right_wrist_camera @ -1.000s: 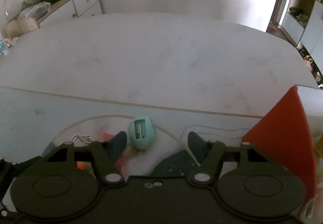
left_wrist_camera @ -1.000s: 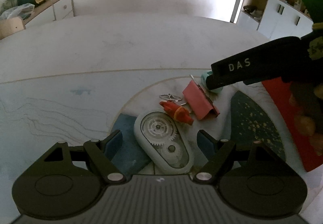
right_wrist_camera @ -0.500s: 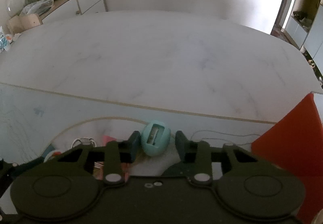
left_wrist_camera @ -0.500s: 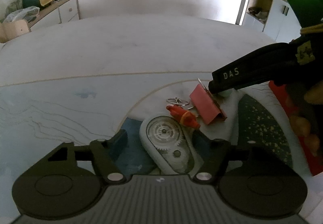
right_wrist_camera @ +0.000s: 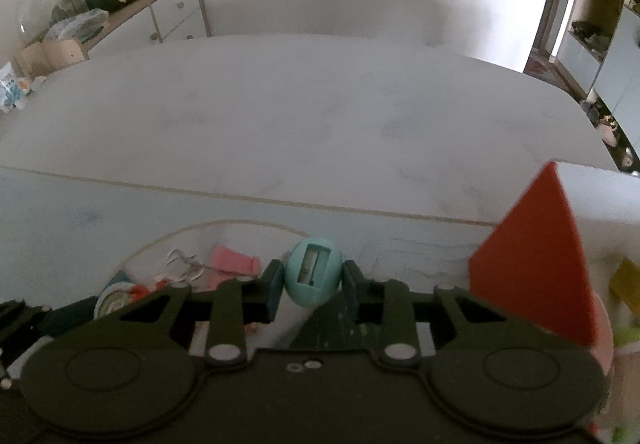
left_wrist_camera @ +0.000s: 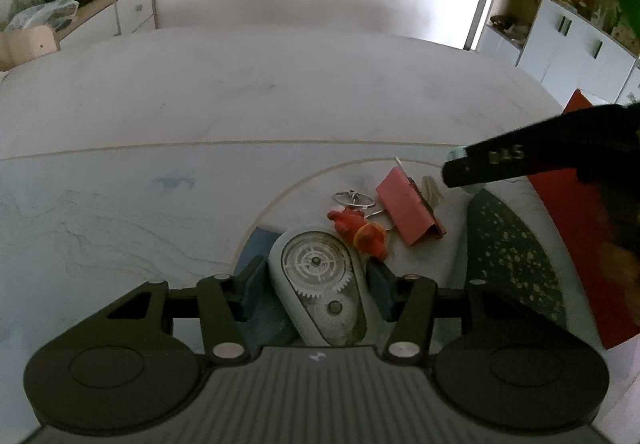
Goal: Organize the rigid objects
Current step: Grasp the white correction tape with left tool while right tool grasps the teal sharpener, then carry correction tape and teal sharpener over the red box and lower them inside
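A grey-white correction tape [left_wrist_camera: 324,296] with clear gear windows lies on the patterned mat, and my left gripper [left_wrist_camera: 318,278] is closing on it, its blue pads touching both sides. My right gripper [right_wrist_camera: 313,276] is shut on a teal egg-shaped pencil sharpener [right_wrist_camera: 314,270], held slightly above the mat. In the left wrist view the right gripper's black finger [left_wrist_camera: 520,162] reaches in from the right. Between the two lie a red toy figure [left_wrist_camera: 360,230], a pink binder clip [left_wrist_camera: 408,212] and a metal keyring [left_wrist_camera: 354,199].
A red sheet [right_wrist_camera: 536,268] lies at the mat's right edge, beside a dark speckled patch [left_wrist_camera: 508,244]. The pale table [left_wrist_camera: 280,92] stretches beyond. A cabinet [left_wrist_camera: 120,8] stands far left and white shelving [left_wrist_camera: 580,32] far right.
My left jaws narrowed from wide apart to touching the correction tape. My right jaws shut on the teal sharpener and carried it up and to the right, away from the binder clip.
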Action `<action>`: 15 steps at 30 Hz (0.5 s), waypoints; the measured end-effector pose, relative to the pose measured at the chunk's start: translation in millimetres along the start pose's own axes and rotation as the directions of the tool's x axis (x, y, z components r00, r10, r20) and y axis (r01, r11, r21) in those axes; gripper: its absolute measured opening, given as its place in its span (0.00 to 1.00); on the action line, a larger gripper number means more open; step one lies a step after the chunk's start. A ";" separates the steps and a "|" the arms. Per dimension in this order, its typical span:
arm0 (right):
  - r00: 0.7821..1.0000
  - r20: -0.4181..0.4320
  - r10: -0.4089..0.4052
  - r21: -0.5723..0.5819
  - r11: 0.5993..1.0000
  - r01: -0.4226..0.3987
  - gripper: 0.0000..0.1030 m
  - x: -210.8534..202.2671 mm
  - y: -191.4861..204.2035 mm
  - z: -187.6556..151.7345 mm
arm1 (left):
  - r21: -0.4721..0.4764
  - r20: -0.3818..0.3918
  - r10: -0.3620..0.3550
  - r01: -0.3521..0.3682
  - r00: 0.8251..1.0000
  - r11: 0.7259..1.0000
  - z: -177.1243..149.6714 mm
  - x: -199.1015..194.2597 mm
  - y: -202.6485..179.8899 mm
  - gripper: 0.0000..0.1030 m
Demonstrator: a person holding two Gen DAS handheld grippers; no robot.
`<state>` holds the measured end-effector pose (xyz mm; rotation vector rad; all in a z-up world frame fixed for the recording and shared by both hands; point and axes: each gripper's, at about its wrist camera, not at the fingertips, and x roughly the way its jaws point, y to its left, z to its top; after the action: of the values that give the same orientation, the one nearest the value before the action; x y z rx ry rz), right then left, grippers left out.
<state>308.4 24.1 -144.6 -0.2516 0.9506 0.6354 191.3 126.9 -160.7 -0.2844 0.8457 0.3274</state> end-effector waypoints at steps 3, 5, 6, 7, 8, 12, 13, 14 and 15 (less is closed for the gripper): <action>1.000 0.003 0.013 0.009 1.000 -0.013 0.30 -14.2 -0.6 -6.2 | 0.004 0.010 -0.010 0.010 1.000 1.000 0.2 -7.9 1.0 0.52; 1.000 0.002 0.021 0.014 1.000 -0.021 0.30 -25.1 -0.8 -12.4 | 0.001 0.017 -0.019 0.019 1.000 1.000 0.1 -14.1 1.3 0.52; 1.000 0.002 0.026 0.015 1.000 -0.026 0.30 -29.9 -0.6 -14.5 | 0.000 0.022 -0.025 0.025 0.999 1.000 0.3 -17.5 1.5 0.52; 0.999 0.002 0.033 0.016 0.999 -0.033 0.30 -36.0 -0.9 -17.5 | -0.001 0.026 -0.029 0.029 0.999 1.000 0.6 -20.6 1.6 0.52; 0.999 0.002 0.039 0.016 0.999 -0.039 0.30 -42.5 -1.0 -20.6 | -0.001 0.028 -0.032 0.032 0.999 0.999 0.9 -23.6 1.5 0.52; 0.998 0.008 0.063 0.018 0.998 -0.063 0.30 -67.6 -4.1 -29.9 | 0.001 0.039 -0.052 0.052 0.998 0.999 3.5 -39.0 -1.6 0.52; 0.998 0.012 0.067 0.019 0.998 -0.068 0.30 -74.0 -5.2 -31.7 | 0.004 0.041 -0.059 0.059 0.997 0.998 3.8 -43.1 -3.3 0.52; 0.997 0.014 0.071 0.021 0.997 -0.072 0.30 -79.9 -5.9 -33.3 | 0.008 0.045 -0.067 0.067 0.997 0.998 4.6 -47.2 -4.8 0.52; 0.997 0.016 0.075 0.025 0.997 -0.076 0.30 -85.9 -7.6 -34.4 | 0.013 0.050 -0.076 0.076 0.996 0.997 5.5 -52.6 -6.5 0.52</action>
<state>253.8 -31.8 -94.4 -0.1881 0.9565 0.6929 165.0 114.1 -116.1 -0.2958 0.7845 0.2577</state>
